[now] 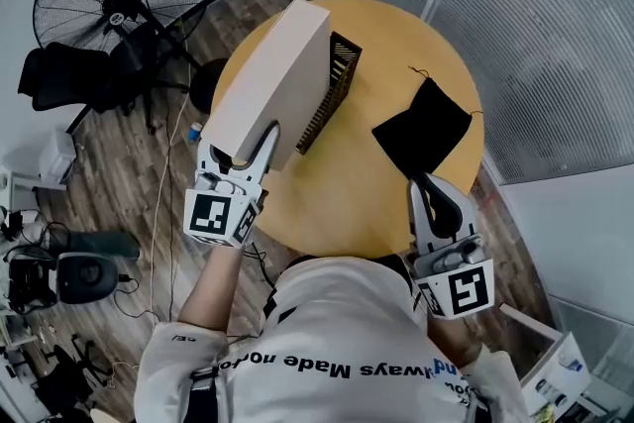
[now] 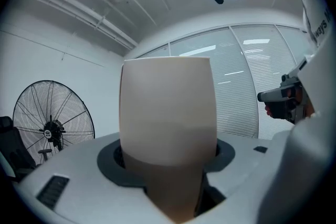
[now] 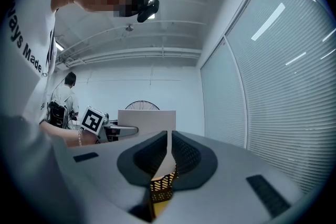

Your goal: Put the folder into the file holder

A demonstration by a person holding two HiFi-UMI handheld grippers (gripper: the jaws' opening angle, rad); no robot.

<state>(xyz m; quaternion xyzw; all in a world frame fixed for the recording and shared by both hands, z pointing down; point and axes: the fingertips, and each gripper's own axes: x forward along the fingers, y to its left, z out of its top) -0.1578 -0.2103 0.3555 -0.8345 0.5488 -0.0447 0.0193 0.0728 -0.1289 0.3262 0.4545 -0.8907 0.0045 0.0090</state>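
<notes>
The left gripper (image 1: 244, 154) points level, away from the body. Its jaws stand wide and press on the folder (image 1: 272, 79) (its end fills the space between them). The bare left forearm (image 1: 212, 284) reaches forward. The right gripper (image 1: 424, 183) also points level, with its jaws together and empty.

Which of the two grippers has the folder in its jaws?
The left gripper: its jaws clamp the near end of the beige folder. The right gripper has its jaws together on nothing, pointing at the black cloth.
</notes>
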